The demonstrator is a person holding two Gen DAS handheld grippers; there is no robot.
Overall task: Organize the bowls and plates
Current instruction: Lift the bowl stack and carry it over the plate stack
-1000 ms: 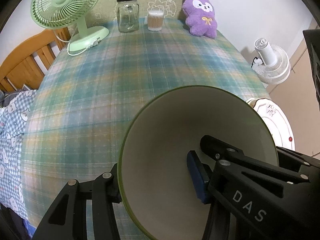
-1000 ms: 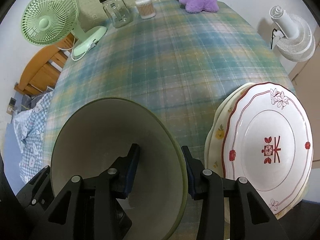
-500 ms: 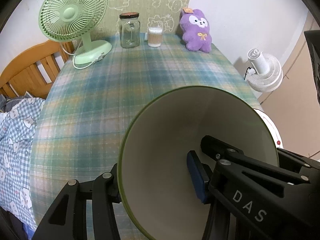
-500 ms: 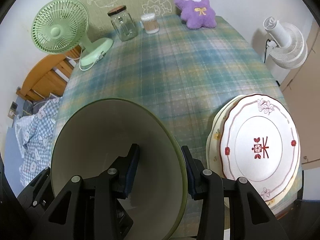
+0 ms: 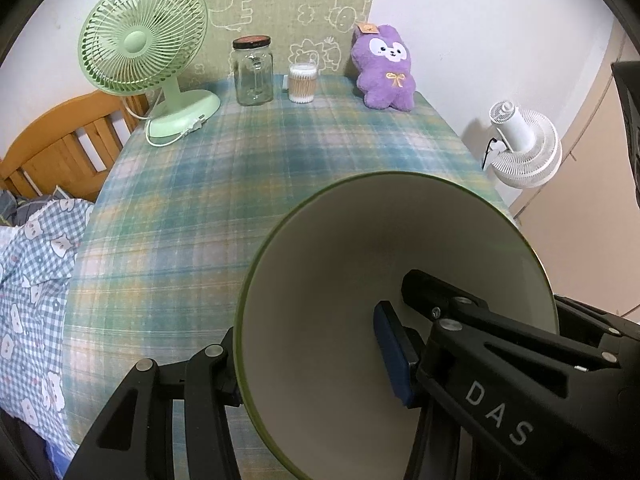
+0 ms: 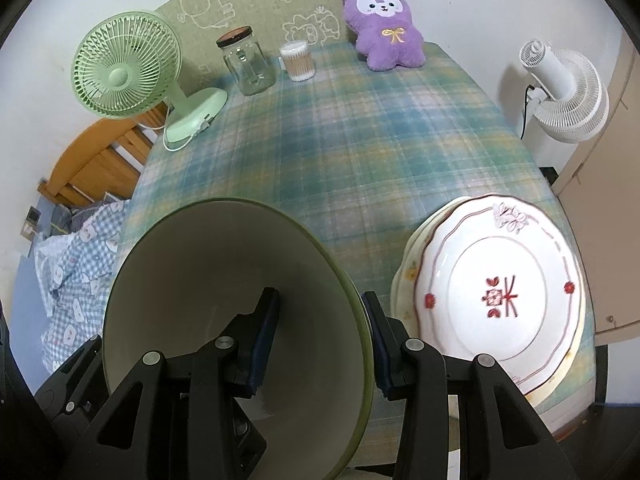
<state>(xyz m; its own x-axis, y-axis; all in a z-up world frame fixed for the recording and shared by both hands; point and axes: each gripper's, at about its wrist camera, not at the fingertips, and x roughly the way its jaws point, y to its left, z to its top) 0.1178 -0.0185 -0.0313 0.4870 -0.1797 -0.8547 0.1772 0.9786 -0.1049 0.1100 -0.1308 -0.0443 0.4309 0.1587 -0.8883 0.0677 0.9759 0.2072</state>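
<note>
**Carrying the green-rimmed bowl level, one gripper on each side**

The plaid-clothed table (image 6: 360,152) is mostly bare in the middle, with a green desk fan (image 5: 140,44), a glass jar (image 5: 254,72), a tub of cotton swabs (image 5: 302,84) and a purple plush (image 5: 386,68) along its far edge. The stack of plates (image 6: 496,292) sits at the near right corner.

The bowl (image 5: 360,280), cream inside with a green rim, hangs above the cloth and left of the plates. The left gripper (image 5: 312,364) clamps one side of its wall, one pad inside and one outside; the right gripper (image 6: 320,336) clamps the opposite side the same way.

To do this well, I judge both hands should travel together at equal height, so the rim neither twists between the pads nor tips. Clear the plate stack's edge before lowering, and release only once the base rests flat.
</note>
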